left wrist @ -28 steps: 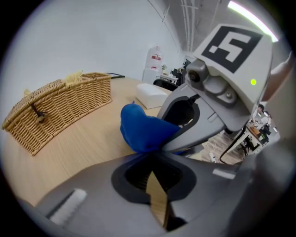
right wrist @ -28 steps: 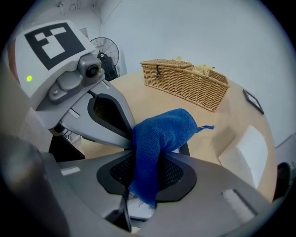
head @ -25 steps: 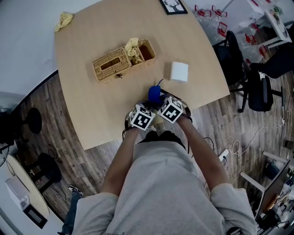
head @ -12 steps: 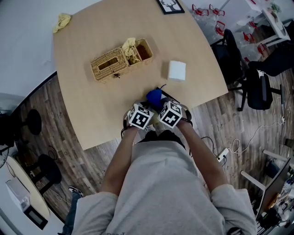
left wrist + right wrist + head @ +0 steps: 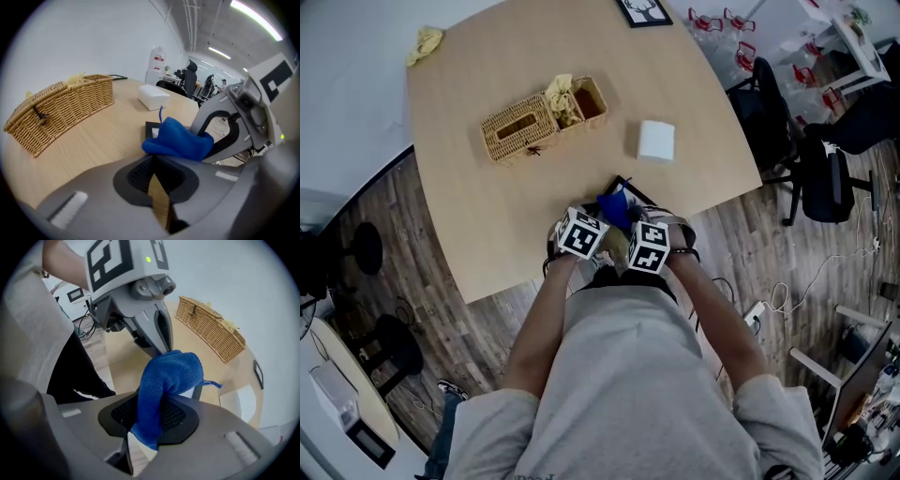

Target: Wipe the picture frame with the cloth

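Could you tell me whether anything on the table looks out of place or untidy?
One crumpled yellow cloth lies loose at the table's far left corner, well apart from the wicker basket, where a similar cloth sits in the open compartment. Nothing looks spilled or damaged.

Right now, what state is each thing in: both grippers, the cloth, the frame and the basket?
left gripper: shut on the picture frame's edge.
right gripper: shut on the blue cloth.
blue cloth: bunched up, lying over the frame.
picture frame: gripped, partly covered by the cloth.
wicker basket: lid shut on one half, other half open with a yellow cloth inside.
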The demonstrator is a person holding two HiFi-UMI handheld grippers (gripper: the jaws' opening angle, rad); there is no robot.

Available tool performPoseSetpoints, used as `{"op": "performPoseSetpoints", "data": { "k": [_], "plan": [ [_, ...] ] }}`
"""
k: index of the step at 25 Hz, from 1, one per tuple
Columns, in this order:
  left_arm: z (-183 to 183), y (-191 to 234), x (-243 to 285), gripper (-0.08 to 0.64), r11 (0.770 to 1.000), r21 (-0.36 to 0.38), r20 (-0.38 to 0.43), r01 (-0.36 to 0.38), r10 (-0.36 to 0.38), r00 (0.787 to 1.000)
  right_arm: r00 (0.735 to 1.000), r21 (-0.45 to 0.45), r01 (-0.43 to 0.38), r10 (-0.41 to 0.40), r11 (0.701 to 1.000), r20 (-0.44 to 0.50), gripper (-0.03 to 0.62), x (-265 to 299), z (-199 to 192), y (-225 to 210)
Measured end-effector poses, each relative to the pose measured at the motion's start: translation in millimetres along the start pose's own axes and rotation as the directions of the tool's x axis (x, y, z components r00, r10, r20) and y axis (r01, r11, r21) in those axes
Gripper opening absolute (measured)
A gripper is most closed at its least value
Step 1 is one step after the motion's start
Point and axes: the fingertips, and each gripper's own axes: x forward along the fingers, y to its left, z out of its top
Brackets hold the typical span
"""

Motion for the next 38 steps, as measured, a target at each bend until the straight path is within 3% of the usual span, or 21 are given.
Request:
{"op": "performPoseSetpoints", "data": {
  "k": [7,21,27,30,38],
  "plan": [
    [0.2,-0.3,-0.5,0.052,1.000,0.006,-0.007,-0.007,0.007,1.000,0.999,-0.141,0.008,-0.013,0.990,-0.036,0.103,-3.3,-14.5,11.2],
    [0.5,0.9,-2.1,0.052,0.999,0.025,-0.016,-0.028,0.029,0.999,0.999,-0.226,0.045,-0.049,0.973,-0.011,0.103,-14.6,-32.1,29.5],
    [-2.7,1.0,0.7,0.052,0.999,0.027,-0.036,-0.039,0.040,0.999,1.000,-0.199,0.024,-0.021,0.980,0.017,0.103,-21.9,-40.9,39.6],
    [9.7,-1.2,-2.0,0.052,0.998,0.059,0.001,-0.039,0.039,0.999,1.000,-0.179,0.023,-0.020,0.984,0.020,0.104,-25.7,-46.1,40.3],
    [-6.6,3.3,2.6,0.052,0.998,0.028,-0.034,-0.055,0.056,0.998,1.000,-0.024,0.020,-0.019,1.000,0.007,0.104,-29.5,-70.0,26.7]
  ]
}}
